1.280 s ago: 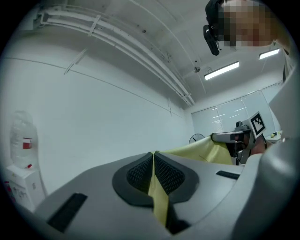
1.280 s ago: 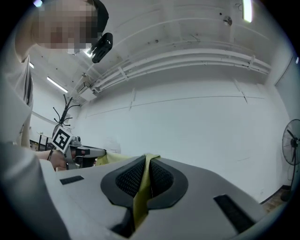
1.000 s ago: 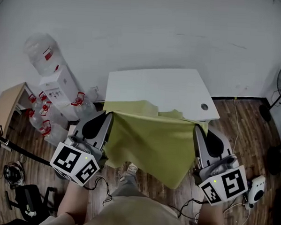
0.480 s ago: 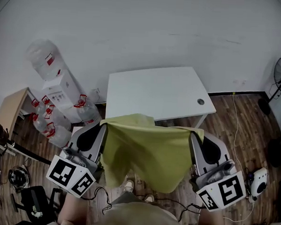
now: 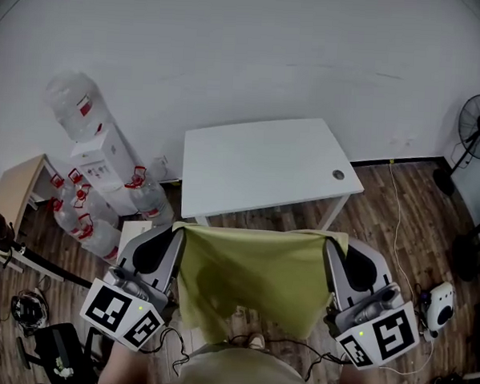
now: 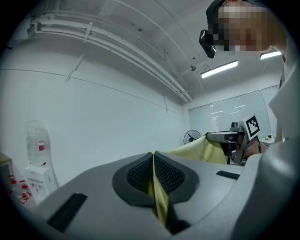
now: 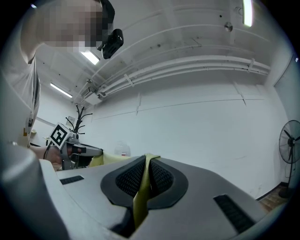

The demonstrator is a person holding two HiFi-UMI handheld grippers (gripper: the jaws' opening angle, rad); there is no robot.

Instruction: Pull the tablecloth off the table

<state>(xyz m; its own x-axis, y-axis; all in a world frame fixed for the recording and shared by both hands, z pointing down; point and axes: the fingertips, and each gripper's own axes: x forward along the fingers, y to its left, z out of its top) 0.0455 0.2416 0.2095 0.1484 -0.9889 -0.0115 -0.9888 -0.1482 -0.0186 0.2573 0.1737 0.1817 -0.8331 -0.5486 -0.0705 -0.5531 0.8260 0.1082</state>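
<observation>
The yellow-green tablecloth hangs stretched between my two grippers, fully off the white table, which stands bare beyond it. My left gripper is shut on the cloth's left top corner. My right gripper is shut on its right top corner. In the left gripper view the cloth's edge is pinched between the pads, and the cloth runs on towards the other gripper. In the right gripper view a fold of the cloth is clamped between the pads.
Water bottles and a dispenser stand left of the table, with a wooden desk further left. A fan stands at the right by the wall. A small white device and cables lie on the wooden floor at my right.
The cloth has slid completely off the table towards me. Both grippers moved back and lifted with its corners, and it now hangs flat between them.
</observation>
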